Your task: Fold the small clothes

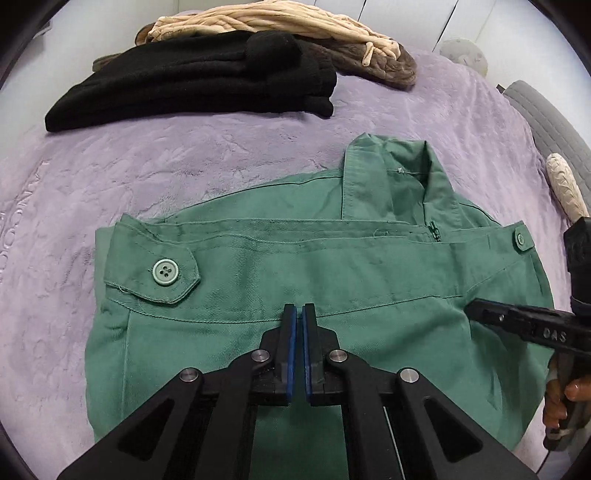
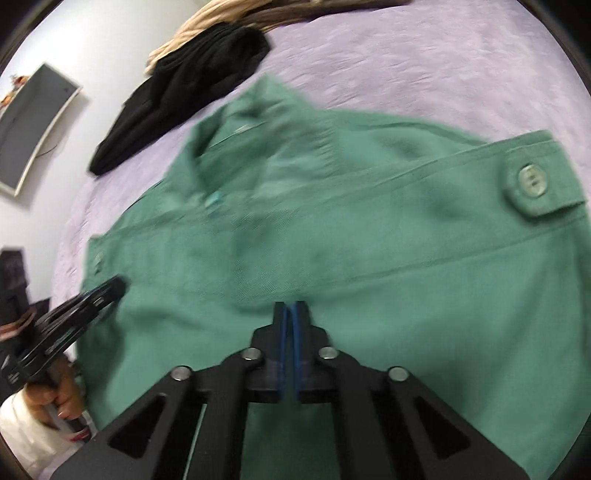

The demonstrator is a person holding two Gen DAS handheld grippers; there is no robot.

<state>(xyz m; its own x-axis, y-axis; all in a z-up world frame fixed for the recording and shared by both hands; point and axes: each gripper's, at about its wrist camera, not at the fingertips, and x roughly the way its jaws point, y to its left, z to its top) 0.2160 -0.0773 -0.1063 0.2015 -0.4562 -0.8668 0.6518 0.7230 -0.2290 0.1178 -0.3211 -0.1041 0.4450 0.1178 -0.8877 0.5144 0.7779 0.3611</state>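
A green jacket (image 1: 295,266) lies folded on the purple bedspread (image 1: 184,162), hem band with button tabs across the middle, collar at the far side. My left gripper (image 1: 299,310) is shut and empty, its tips just above the jacket below the hem band. My right gripper (image 2: 291,308) is shut and empty over the jacket (image 2: 369,258), which is blurred in the right wrist view. The right gripper also shows in the left wrist view (image 1: 476,308) at the jacket's right side. The left gripper shows in the right wrist view (image 2: 114,290) at the jacket's left edge.
A folded black garment (image 1: 192,81) lies at the far side of the bed, with a cream garment (image 1: 280,22) and a brown one (image 1: 376,62) behind it. A grey cushion (image 1: 546,122) sits at the right edge. A wall screen (image 2: 33,125) hangs to the left.
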